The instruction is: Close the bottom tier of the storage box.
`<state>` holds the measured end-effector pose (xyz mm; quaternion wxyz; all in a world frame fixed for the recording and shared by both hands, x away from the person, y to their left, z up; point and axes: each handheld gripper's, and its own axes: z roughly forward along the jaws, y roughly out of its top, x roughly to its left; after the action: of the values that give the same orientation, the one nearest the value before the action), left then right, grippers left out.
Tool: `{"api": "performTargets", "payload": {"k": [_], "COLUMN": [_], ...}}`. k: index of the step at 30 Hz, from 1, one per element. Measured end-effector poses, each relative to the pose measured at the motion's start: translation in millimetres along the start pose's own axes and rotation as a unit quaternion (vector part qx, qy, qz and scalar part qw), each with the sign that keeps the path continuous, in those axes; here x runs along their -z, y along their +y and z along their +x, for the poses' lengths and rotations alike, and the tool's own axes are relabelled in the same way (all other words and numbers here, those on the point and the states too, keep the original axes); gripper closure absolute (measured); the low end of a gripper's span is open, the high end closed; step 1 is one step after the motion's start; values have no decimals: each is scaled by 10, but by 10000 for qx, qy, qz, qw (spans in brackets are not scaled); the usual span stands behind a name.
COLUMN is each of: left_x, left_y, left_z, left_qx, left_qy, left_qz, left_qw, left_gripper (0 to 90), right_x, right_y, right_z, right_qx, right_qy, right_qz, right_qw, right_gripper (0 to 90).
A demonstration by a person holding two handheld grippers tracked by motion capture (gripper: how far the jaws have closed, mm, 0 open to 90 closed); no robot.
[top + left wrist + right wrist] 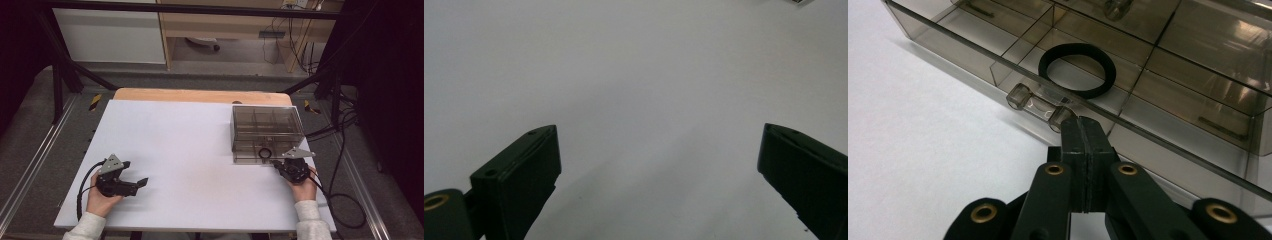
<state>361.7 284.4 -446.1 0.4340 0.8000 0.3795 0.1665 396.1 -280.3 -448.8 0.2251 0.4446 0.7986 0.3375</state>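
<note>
Right gripper view: right gripper [1084,125] clenched empty, tips at box [1198,165] latch [1040,106]; black ring [1077,70] inside. Left gripper [659,150] released.

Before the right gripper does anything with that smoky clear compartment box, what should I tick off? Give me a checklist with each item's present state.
1. Right gripper jaws shut with nothing between them: ok.
2. Its tips at the clear latch tab on the front edge of the smoky transparent plastic compartment box: ok; whether they touch it, cannot tell.
3. Box lid down: it looks closed, but cannot tell for sure.
4. Black rubber ring in the front compartment behind the latch: ok.
5. Left gripper open, nothing between its jaws, over bare white table, away from the box: ok.
6. Box held steady by the other hand: not ok.
</note>
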Motion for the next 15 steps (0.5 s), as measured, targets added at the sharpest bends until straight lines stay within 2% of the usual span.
{"api": "performTargets", "payload": {"k": [15], "left_x": [2], "left_y": [-1], "left_z": [0], "left_qx": [4], "left_qy": [3], "left_qz": [-10], "left_qw": [10000], "left_gripper": [35], "right_x": [-18], "right_y": [5], "right_z": [-12], "right_qx": [39], "right_qy": [2], "right_qz": [-7], "right_qw": [10000], "right_gripper": [900]}}
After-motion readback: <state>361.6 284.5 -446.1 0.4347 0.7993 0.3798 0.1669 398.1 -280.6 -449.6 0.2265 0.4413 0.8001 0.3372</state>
